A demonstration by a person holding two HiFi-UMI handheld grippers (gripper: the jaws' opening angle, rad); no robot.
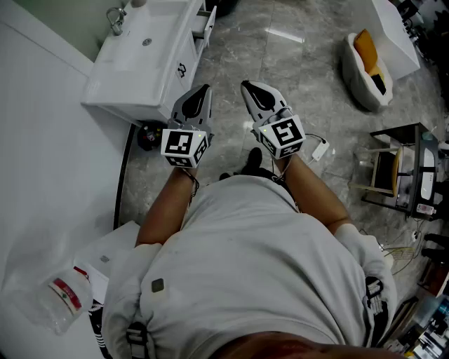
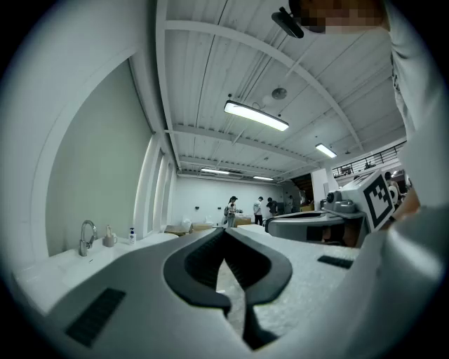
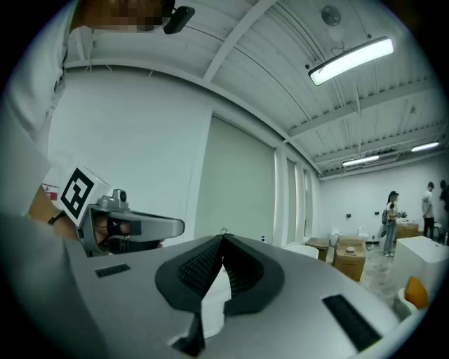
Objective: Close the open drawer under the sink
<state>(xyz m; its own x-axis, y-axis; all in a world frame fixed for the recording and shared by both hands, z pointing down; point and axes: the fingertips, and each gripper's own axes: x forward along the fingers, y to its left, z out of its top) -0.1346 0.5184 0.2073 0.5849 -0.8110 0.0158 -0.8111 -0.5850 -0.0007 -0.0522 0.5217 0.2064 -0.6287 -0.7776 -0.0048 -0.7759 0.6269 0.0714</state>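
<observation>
Jaws of the left gripper [image 1: 202,91] are seen pressed together at the tips, with nothing clamped between them. The right gripper [image 1: 250,89] jaws are likewise closed tip to tip and empty. Both grippers are held level, side by side and slightly apart, in front of the person's white shirt [image 1: 259,266] and over the grey floor [image 1: 295,84]. The tips are pointed toward the top of the head view, the left ones toward the near corner of the sink [image 1: 133,70].

The sink is placed at upper left of the head view as a white unit, with the faucet [image 1: 116,17] at its far end. The drawer [image 1: 204,24] is found at the unit's far right corner, near the top edge of the head view and well apart from both grippers. It is pulled out of the unit's front face toward picture right, over the open floor. Its long axis appears to lie along the front of the unit, roughly top to bottom in the picture with a slight slant. Only a small part is shown, so its depth cannot be judged. It is touched by neither gripper.

A clear bottle [image 1: 66,298] with a red label is laid on a white surface at lower left. In the left gripper view the faucet is seen at left and the right gripper at right. Several people [image 2: 231,209] are seen standing far back in the hall.
</observation>
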